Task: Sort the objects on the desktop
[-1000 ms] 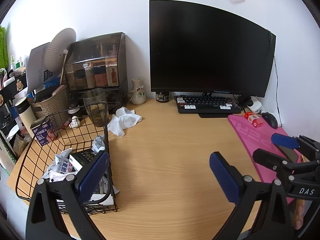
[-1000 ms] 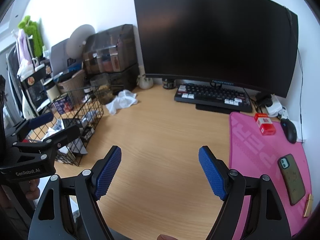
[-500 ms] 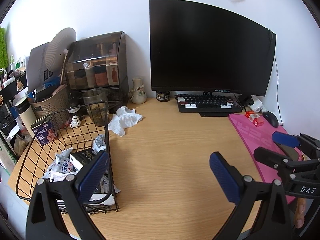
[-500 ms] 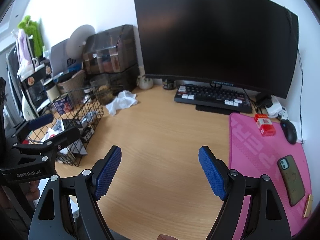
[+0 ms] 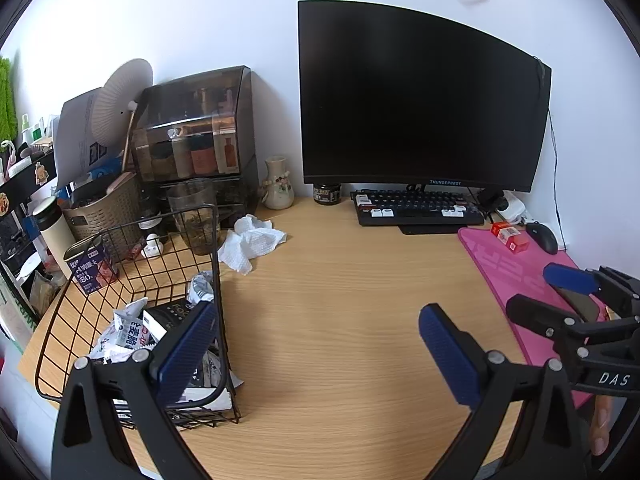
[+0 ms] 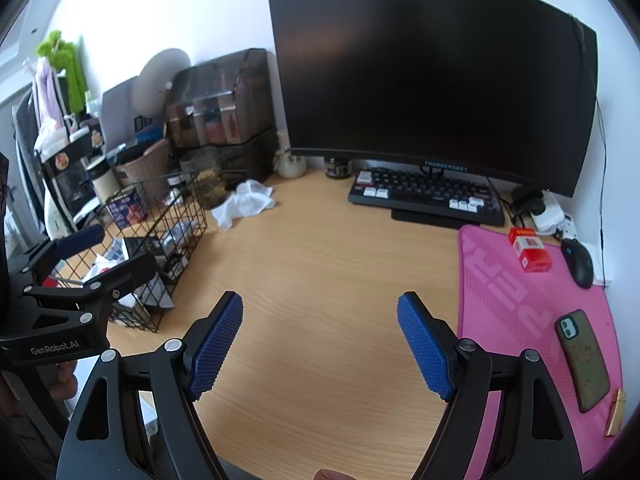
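Note:
My left gripper [image 5: 320,344] is open and empty, held above the wooden desk next to a black wire basket [image 5: 218,240] that holds snack packets and a dark box. My right gripper [image 6: 320,336] is open and empty above the desk's front middle. A crumpled white tissue [image 5: 252,242] lies on the desk beyond the basket; it also shows in the right wrist view [image 6: 244,202]. On the pink mat [image 6: 512,304] lie a red box [image 6: 530,248], a phone [image 6: 584,364] and a small gold item [image 6: 616,418].
A large monitor [image 5: 420,96] and a keyboard [image 5: 416,207] stand at the back. A dark organiser box [image 5: 196,136], glass cup [image 5: 194,216], small vase [image 5: 278,188], jar [image 5: 327,193], can [image 5: 90,266] and woven basket [image 5: 104,212] crowd the back left. A mouse [image 6: 578,268] sits at the right.
Both grippers stay open and almost still. The left wrist view has drifted very slightly; nothing on the desk has moved.

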`<action>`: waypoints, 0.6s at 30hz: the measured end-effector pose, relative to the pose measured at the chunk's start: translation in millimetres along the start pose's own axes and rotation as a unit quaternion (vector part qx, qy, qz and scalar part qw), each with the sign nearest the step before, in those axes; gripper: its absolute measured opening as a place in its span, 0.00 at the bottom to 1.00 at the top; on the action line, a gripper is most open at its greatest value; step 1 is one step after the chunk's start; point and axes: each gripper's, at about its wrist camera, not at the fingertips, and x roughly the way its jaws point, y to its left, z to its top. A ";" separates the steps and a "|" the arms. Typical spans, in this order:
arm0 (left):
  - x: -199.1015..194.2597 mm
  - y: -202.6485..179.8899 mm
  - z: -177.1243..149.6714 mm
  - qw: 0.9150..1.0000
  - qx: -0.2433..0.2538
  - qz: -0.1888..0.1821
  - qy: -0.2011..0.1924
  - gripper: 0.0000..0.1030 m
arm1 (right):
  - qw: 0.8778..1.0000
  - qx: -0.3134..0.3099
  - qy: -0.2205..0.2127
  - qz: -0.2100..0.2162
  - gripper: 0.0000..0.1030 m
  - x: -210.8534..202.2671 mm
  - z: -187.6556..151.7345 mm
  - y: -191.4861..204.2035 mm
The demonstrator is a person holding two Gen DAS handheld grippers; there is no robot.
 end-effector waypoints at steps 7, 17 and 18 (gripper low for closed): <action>-1.9 -0.2 0.7 1.000 -0.001 0.000 -0.003 0.98 | 1.000 -0.001 0.001 0.002 0.77 1.0 -0.1 -0.3; -3.5 -0.3 0.3 1.000 0.000 -0.001 -0.004 0.98 | 1.000 -0.003 0.001 0.002 0.77 0.3 -0.1 0.0; -3.4 -0.3 0.3 1.000 0.001 -0.001 -0.004 0.98 | 1.000 -0.004 0.002 0.002 0.77 0.4 -0.1 -0.5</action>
